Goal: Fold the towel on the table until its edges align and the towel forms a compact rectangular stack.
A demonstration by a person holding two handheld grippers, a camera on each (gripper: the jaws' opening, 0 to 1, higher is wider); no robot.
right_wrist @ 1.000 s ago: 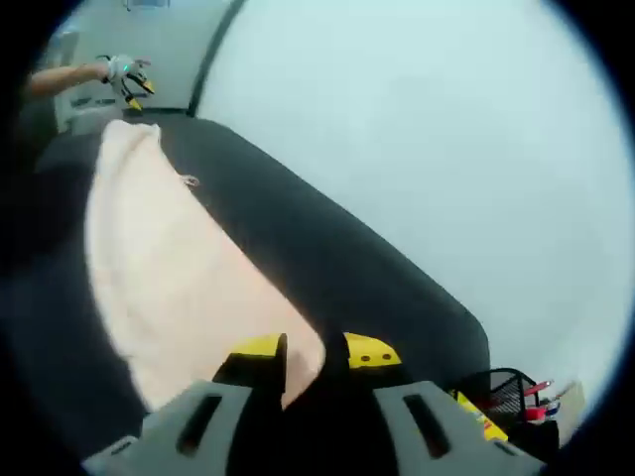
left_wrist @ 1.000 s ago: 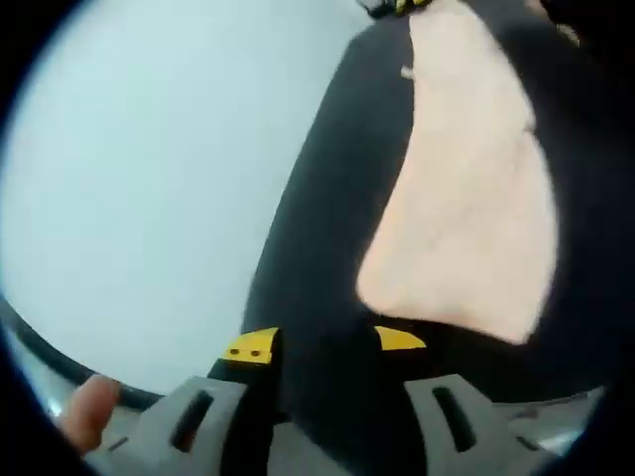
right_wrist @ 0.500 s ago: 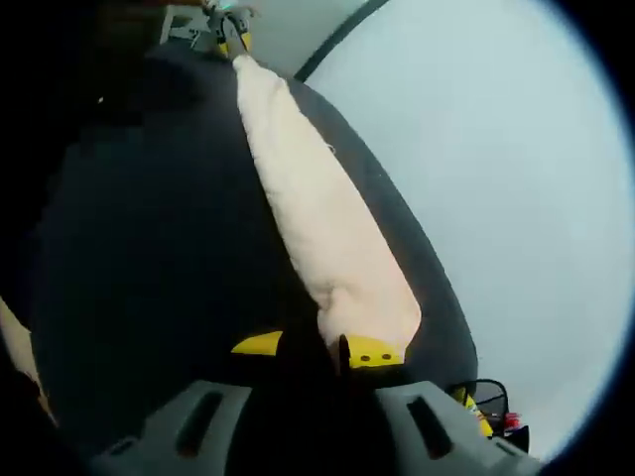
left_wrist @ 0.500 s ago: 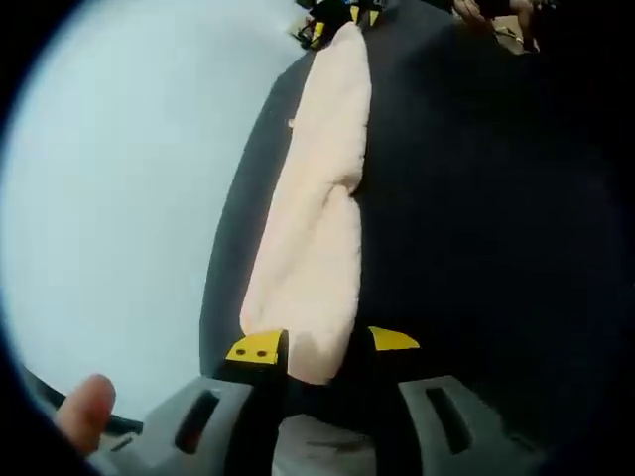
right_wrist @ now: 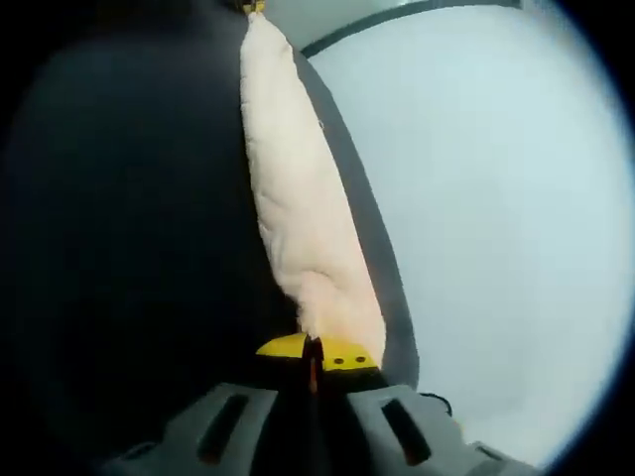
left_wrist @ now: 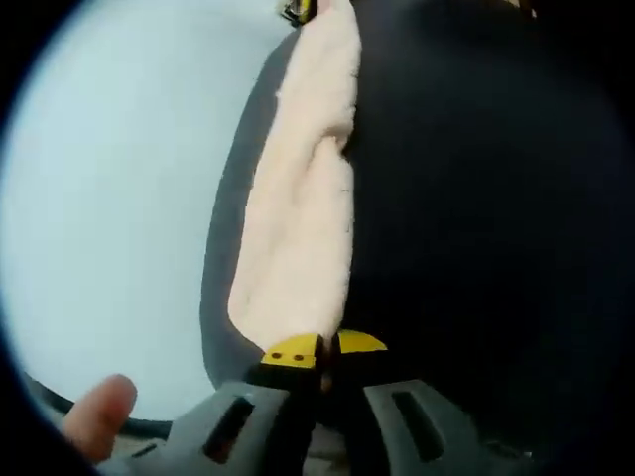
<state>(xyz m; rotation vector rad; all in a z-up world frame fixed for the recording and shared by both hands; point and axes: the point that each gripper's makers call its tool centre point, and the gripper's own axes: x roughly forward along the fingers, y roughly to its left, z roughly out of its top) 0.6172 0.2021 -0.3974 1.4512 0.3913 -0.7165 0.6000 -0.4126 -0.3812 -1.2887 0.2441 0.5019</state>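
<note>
Left tongs (left_wrist: 324,349) pinched on towel (left_wrist: 298,218) end, right tongs (right_wrist: 314,355) clamping its other end, dark worktop (left_wrist: 476,228) detail lost in shadow, towel's far end cut off at twelve o'clock

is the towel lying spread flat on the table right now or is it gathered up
Gathered. The towel runs as a narrow, bunched strip over the dark table, each end pinched in a shut gripper: left gripper, right gripper.

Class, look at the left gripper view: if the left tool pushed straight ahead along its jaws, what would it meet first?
The towel. The left tool is already shut on its near end, and the cloth runs straight ahead along the dark table.
</note>
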